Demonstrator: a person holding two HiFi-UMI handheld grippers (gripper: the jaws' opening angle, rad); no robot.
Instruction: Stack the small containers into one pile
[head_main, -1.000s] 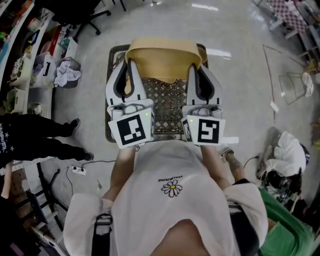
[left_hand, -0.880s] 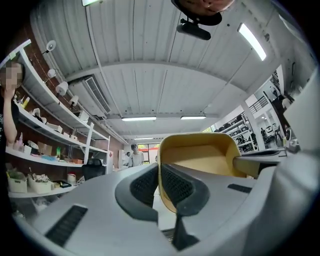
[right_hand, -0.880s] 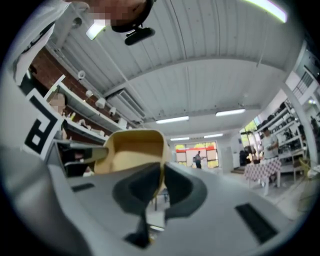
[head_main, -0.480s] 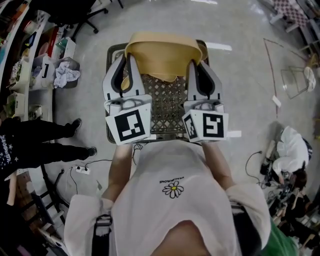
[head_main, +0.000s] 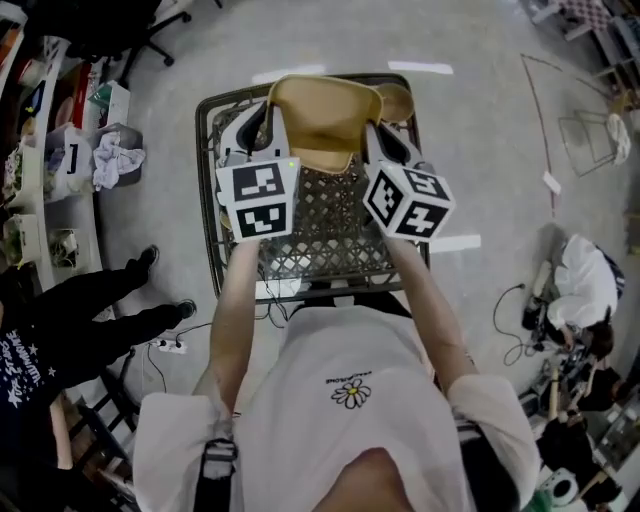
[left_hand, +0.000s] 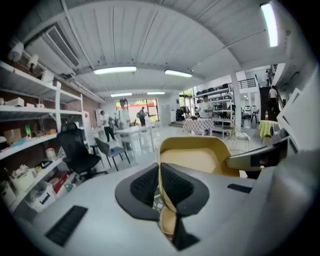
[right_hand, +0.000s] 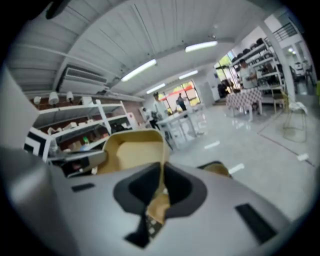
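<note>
Yellow container lowered over wire basket.
We pinch its walls, left gripper at 9 o'clock, right gripper at 3; it has dropped close to the second container at 1 o'clock, so nesting seems next.

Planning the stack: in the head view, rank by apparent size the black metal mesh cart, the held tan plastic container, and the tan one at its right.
Black metal mesh cart
Held tan plastic container
Tan container at its right, partly hidden, so less sure
</note>
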